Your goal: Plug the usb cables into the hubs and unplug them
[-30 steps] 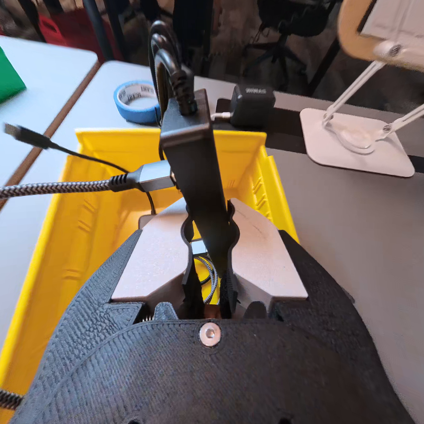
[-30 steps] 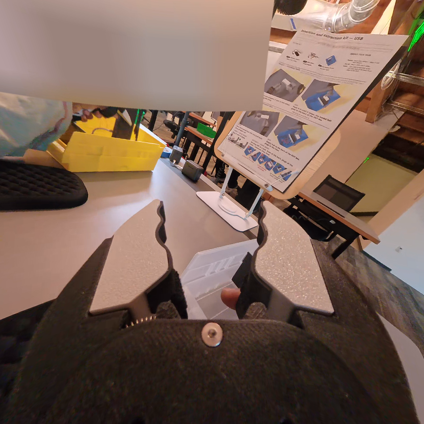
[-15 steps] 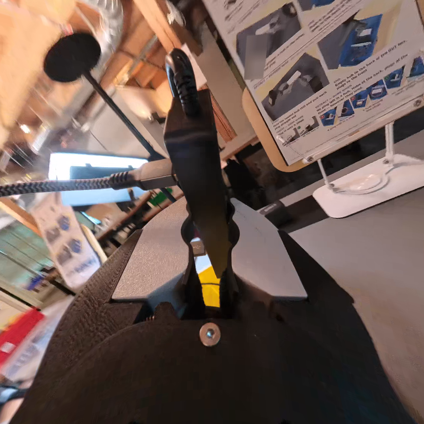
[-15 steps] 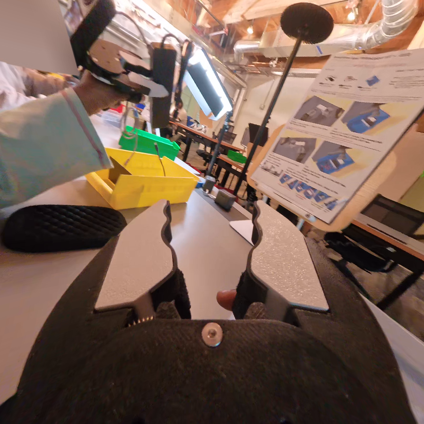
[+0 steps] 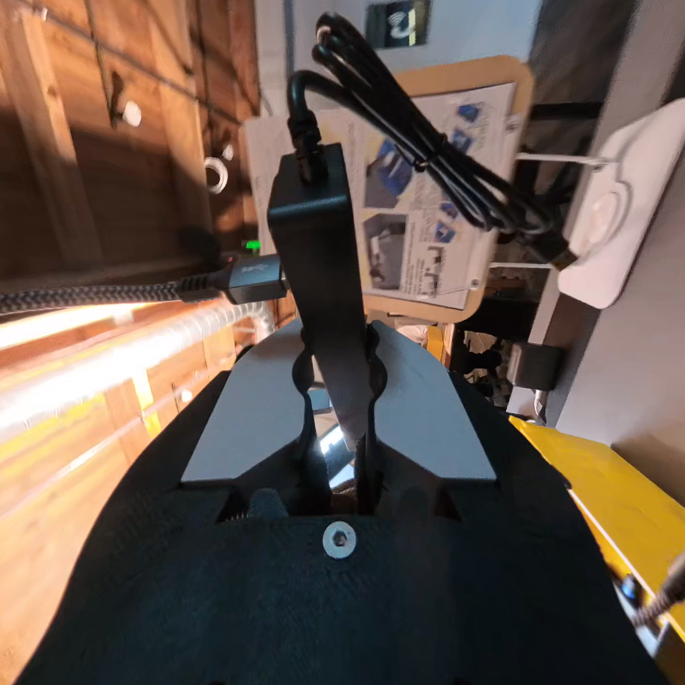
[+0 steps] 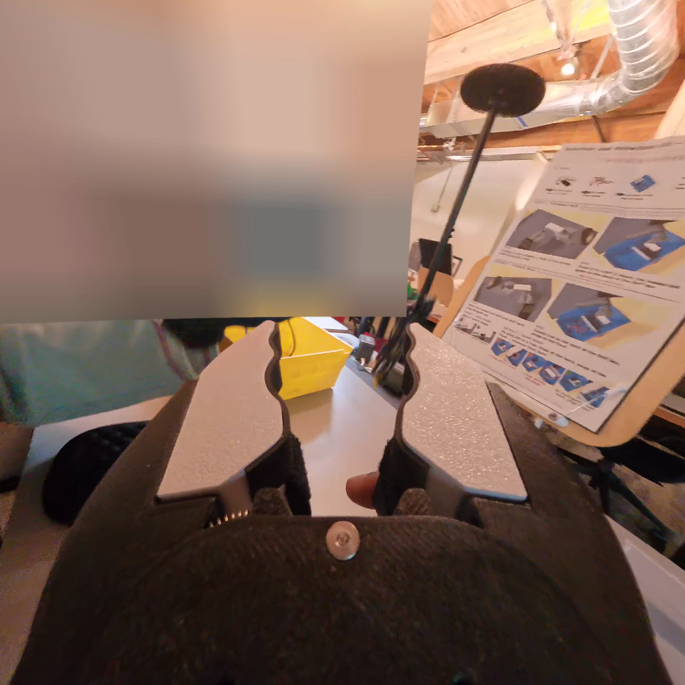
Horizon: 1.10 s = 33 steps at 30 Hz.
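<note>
My left gripper [image 5: 335, 341] is shut on a black USB hub [image 5: 318, 259], held up in the air with the view rolled sideways. A grey braided USB cable [image 5: 255, 280] is plugged into the hub's left side. The hub's own black cord [image 5: 426, 148] leaves its far end, bundled, with its plug hanging at the right. My right gripper [image 6: 343, 352] is open and empty above the grey table [image 6: 341, 415]. The yellow bin [image 6: 311, 361] stands beyond it; it also shows in the left wrist view [image 5: 608, 489].
An instruction sheet on a wooden board [image 6: 578, 296] stands on a white stand at the right; it also shows in the left wrist view [image 5: 437, 207]. A black microphone on a thin pole [image 6: 500, 89] rises behind. A black pad [image 6: 85, 463] lies at the left. A small black charger [image 5: 533, 367] sits on the table.
My left gripper has lifted the hub out of the yellow bin and rolled it sideways, the braided cable still plugged in. My right gripper has swung upward and stayed open.
</note>
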Available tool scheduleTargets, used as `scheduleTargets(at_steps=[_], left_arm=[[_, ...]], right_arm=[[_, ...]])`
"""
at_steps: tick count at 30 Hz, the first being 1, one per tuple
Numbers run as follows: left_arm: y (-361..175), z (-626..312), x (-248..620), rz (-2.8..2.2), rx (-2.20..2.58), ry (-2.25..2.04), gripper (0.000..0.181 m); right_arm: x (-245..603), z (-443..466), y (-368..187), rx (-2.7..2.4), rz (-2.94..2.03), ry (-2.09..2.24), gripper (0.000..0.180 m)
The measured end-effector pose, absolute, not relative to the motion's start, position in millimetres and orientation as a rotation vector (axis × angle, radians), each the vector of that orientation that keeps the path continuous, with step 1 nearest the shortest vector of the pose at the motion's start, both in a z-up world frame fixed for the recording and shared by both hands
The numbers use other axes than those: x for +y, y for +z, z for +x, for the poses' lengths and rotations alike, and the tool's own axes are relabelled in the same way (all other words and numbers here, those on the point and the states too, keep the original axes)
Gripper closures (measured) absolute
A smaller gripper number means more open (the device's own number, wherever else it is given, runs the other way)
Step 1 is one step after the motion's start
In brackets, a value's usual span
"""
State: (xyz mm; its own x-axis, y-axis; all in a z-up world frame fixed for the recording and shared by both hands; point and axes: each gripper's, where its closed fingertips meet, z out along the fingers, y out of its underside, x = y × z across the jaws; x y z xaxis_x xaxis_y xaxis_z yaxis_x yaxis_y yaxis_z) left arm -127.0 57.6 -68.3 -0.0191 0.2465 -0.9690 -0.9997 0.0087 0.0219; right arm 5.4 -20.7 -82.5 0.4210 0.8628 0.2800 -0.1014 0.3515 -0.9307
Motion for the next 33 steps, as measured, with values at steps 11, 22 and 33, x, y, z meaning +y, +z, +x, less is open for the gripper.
scheduleTargets(at_steps=[11, 22, 33], left_arm=[[-146, -71, 63, -0.838, 1.434, 1.350, 0.155], [-159, -57, 63, -0.731, 1.518, 1.420, 0.155], [-100, -44, 32, -0.759, 1.215, 1.245, 0.125]], right_arm=[[22, -43, -153, -1.106, -1.472, 0.590, 0.109], [37, -48, -194, -1.158, -1.655, 0.541, 0.122], [43, -27, -138, -0.789, -1.241, 0.849, 0.124]])
